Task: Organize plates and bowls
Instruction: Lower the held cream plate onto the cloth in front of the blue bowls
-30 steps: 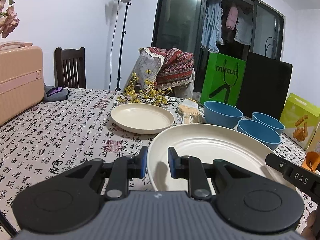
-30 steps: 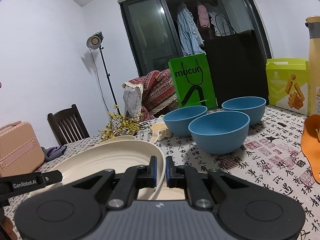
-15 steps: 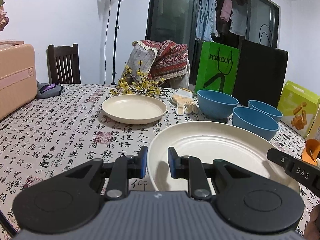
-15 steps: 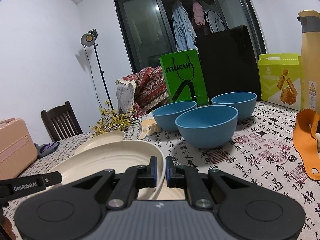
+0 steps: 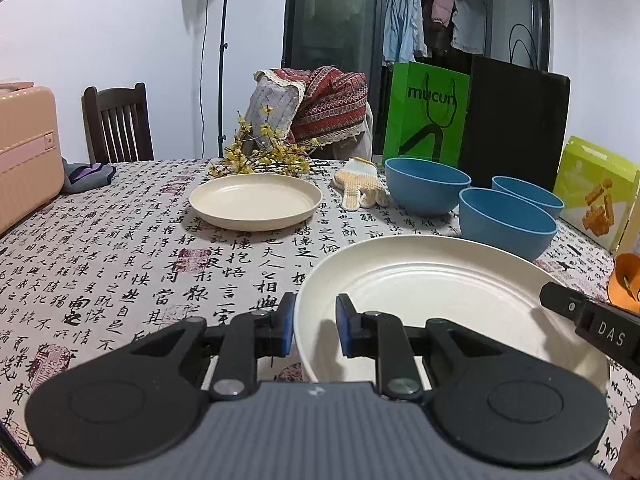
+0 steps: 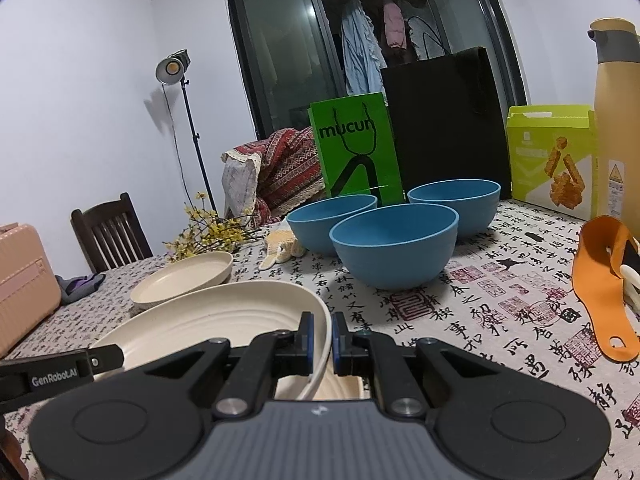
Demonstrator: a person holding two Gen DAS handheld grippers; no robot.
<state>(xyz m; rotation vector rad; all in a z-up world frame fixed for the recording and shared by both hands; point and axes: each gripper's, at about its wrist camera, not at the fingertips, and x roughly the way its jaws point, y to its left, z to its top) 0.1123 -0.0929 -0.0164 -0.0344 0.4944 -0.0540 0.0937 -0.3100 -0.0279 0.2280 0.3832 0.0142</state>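
Observation:
A large cream plate (image 5: 440,292) hangs just above the table, gripped from both sides. My left gripper (image 5: 315,330) is shut on its near-left rim, one blue pad outside and one inside. My right gripper (image 6: 321,340) is shut on the opposite rim of the same plate (image 6: 224,320). A smaller cream plate (image 5: 256,200) lies further back on the cloth. Three blue bowls (image 5: 506,220) stand together at the back right; in the right wrist view the nearest bowl (image 6: 394,240) is straight ahead.
A knitted glove (image 5: 360,188) and a yellow flower branch (image 5: 264,156) lie behind the small plate. A green bag (image 5: 424,120), black bag (image 5: 516,120) and yellow-green box (image 6: 552,160) line the far edge. An orange strap (image 6: 596,280) and tall bottle (image 6: 616,120) sit right, a pink suitcase (image 5: 24,152) left.
Both grippers have sunk a little toward the table with the large plate between them. Their grips look the same.

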